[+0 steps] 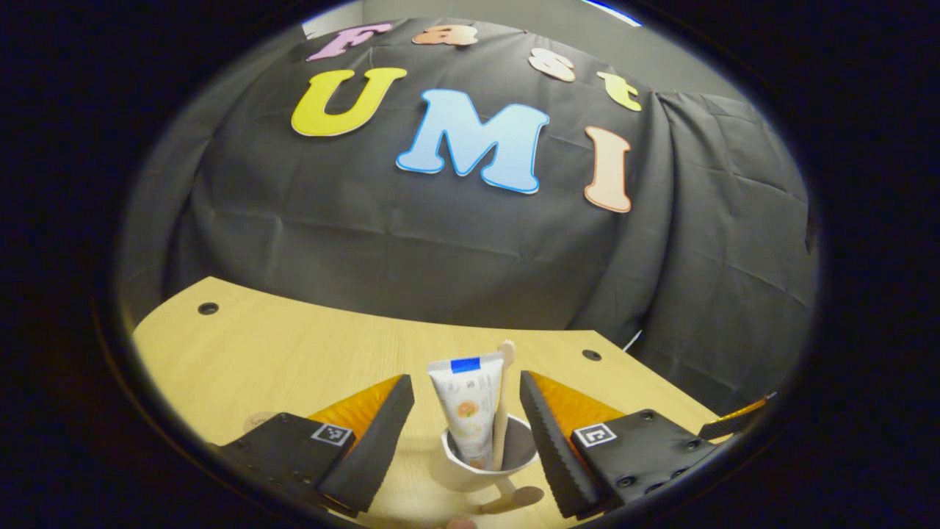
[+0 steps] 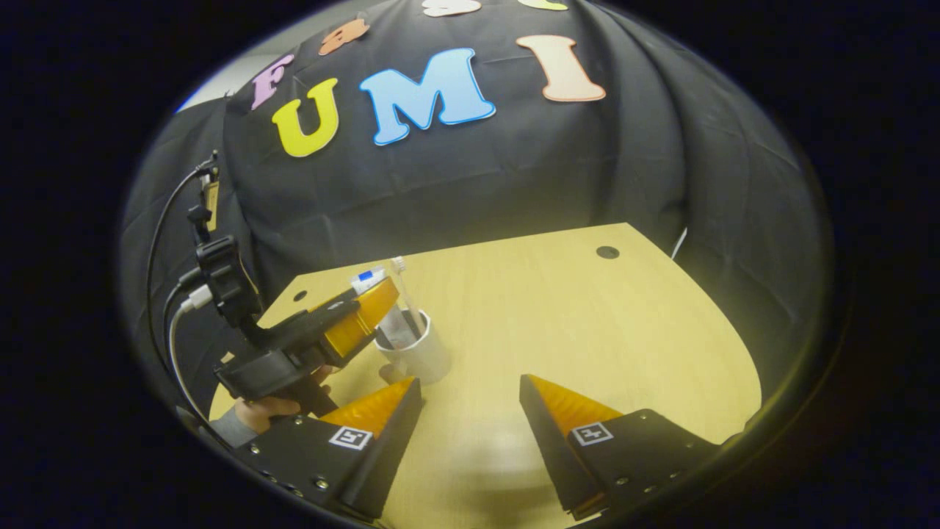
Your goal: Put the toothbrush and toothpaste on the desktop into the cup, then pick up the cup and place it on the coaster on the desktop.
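A white cup (image 1: 481, 470) stands on the wooden desktop (image 1: 294, 353) with a white toothpaste tube (image 1: 464, 404) and a pale toothbrush (image 1: 502, 411) upright inside it. My left gripper (image 1: 465, 382) is open, one finger on each side of the cup, with a gap to either wall. In the right gripper view the same cup (image 2: 422, 356) sits at the left, with the left gripper (image 2: 345, 323) and the hand (image 2: 257, 415) holding it beside the cup. My right gripper (image 2: 470, 383) is open over bare desktop, to the right of the cup.
A faint pale round disc (image 1: 255, 422) lies on the desktop, partly behind my left finger. Cable holes (image 1: 208, 308) (image 1: 591, 355) mark the far corners. The black cloth wall (image 2: 514, 169) rises behind the desk. The desk's right half (image 2: 624, 330) is bare wood.
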A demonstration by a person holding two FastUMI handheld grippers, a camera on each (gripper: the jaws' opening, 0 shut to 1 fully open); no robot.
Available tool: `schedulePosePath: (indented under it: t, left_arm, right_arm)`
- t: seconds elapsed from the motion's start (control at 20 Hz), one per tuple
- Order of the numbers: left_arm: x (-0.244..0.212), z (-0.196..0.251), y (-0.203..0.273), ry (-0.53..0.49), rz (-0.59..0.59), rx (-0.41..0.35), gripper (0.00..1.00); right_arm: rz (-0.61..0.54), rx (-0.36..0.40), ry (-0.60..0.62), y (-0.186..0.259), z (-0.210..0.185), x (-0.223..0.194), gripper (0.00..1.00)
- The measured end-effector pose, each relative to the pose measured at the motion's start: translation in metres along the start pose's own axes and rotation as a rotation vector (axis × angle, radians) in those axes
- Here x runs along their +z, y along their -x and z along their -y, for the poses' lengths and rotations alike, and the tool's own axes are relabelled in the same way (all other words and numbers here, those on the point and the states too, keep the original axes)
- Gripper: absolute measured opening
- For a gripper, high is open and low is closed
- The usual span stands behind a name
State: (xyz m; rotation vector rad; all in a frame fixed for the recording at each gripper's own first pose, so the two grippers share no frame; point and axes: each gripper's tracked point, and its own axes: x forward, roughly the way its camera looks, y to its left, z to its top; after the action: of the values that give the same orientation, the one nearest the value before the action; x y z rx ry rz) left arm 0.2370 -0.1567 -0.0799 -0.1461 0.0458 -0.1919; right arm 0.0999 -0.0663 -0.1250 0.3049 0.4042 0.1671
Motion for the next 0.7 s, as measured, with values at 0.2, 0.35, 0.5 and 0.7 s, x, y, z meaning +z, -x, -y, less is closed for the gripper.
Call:
schedulePosePath:
  t: [0.2, 0.35, 0.5, 0.7]
  left_arm:
    - [0.013, -0.002, 0.017, -0.003, 0.010, -0.013, 0.94]
    - [0.025, -0.007, 0.033, -0.002, 0.017, -0.017, 0.95]
    - [0.036, -0.016, 0.048, -0.004, 0.022, -0.014, 0.95]
    - [0.049, -0.037, 0.070, -0.004, 0.023, 0.018, 0.90]
  right_arm:
    - [0.000, 0.007, 0.009, 0.001, -0.014, 0.002, 0.83]
    - [-0.007, 0.007, 0.015, -0.004, -0.025, 0.005, 0.83]
    - [-0.025, 0.012, 0.025, -0.011, -0.037, 0.005, 0.83]
    - [-0.081, 0.019, 0.059, -0.029, -0.054, 0.000, 0.83]
